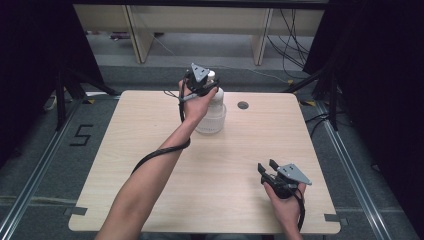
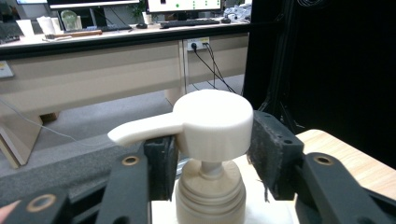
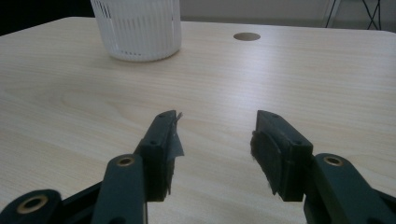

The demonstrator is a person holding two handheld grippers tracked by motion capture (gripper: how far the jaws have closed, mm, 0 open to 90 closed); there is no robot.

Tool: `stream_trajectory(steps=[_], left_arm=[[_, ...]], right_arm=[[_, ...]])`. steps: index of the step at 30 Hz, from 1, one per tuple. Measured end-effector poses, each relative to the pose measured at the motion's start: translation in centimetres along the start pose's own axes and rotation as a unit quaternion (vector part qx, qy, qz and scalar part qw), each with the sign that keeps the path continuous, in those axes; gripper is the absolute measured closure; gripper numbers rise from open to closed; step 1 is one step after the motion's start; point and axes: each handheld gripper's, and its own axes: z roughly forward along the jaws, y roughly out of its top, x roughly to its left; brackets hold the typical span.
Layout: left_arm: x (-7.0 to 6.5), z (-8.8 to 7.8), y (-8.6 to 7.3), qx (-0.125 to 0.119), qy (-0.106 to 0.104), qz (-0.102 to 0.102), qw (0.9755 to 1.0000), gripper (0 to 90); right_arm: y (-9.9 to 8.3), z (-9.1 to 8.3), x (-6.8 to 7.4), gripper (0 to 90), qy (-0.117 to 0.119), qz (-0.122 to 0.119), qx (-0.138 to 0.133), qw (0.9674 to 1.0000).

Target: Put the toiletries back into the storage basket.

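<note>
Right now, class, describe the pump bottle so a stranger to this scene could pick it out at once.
Start at the light wooden table and go to its far edge, near the round dark hole. There stands a white ribbed pump bottle, the left hand-held gripper around its pump head. It is the one upright thing on the table.

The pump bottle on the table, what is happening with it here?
A person holds a gripper in each hand. The left gripper is at the top of the white pump bottle, its jaws on either side of the pump head; whether the pads press on it is unclear. The right gripper waits open over the bare wooden table.
</note>
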Motion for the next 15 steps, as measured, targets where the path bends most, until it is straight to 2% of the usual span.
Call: stream_trajectory(steps=[5,15], left_arm=[[-0.30,0.00,-0.10,0.008,0.000,-0.004,1.0000,43.4],[-0.14,-0.60,0.02,0.014,0.005,-0.013,0.9998,37.4]], right_arm=[[0.01,-0.03,-0.08,50.0,0.000,-0.003,0.000,1.0000],[0.01,0.02,-0.07,49.8,-0.001,-0.001,0.001,1.0000]])
